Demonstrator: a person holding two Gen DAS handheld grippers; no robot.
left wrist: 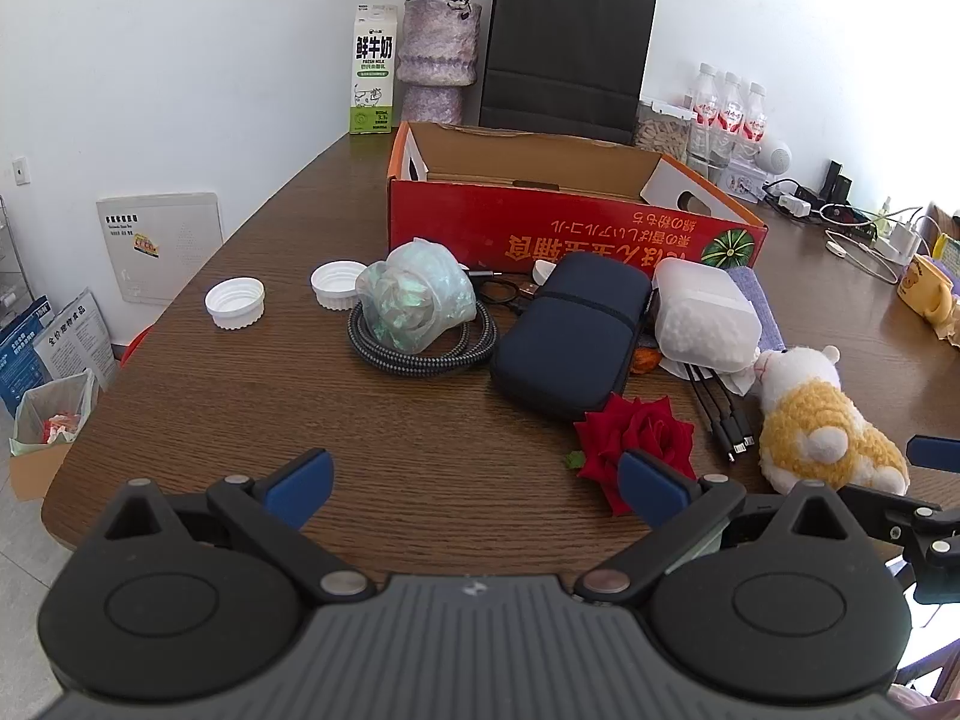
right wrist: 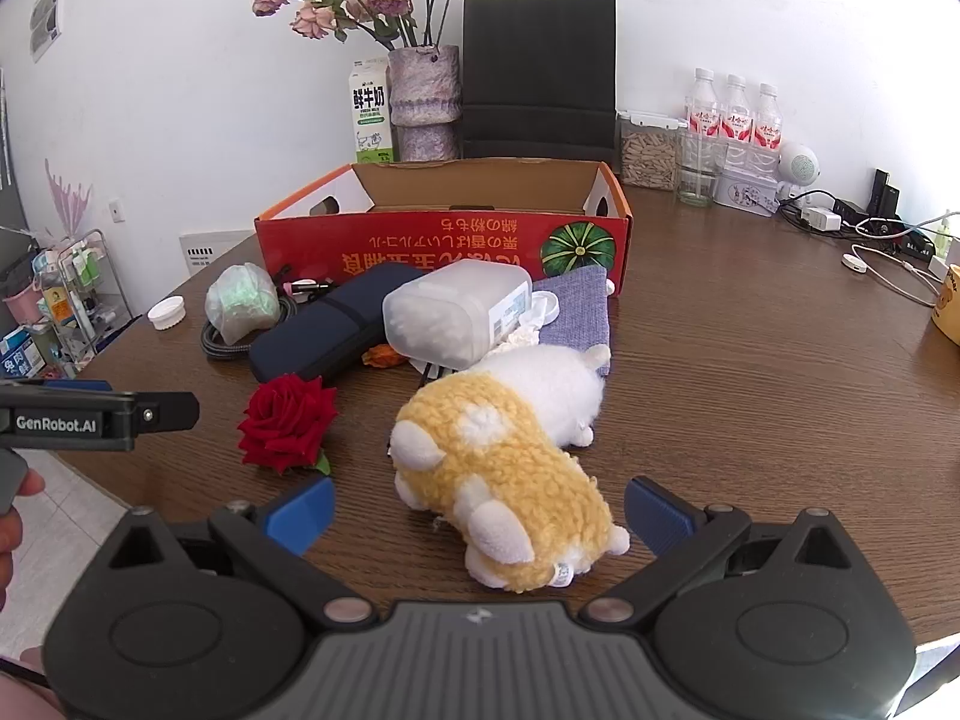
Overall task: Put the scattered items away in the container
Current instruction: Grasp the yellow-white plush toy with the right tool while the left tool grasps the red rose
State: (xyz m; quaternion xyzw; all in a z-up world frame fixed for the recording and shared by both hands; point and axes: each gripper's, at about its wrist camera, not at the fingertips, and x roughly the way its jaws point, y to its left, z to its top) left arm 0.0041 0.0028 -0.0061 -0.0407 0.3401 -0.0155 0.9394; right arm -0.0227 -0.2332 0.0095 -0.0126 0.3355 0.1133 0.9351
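Right gripper (right wrist: 478, 513) spread wide, empty, straddling the plush toy's (right wrist: 504, 474) rear, probably lining up a grab. Left gripper (left wrist: 474, 489) also open, empty, near the red rose (left wrist: 636, 435). Red box (right wrist: 444, 240) sits behind the clutter. Only left view shows two white caps (left wrist: 235, 302).

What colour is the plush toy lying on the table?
The plush toy is yellow and white, shown best in the right wrist view.
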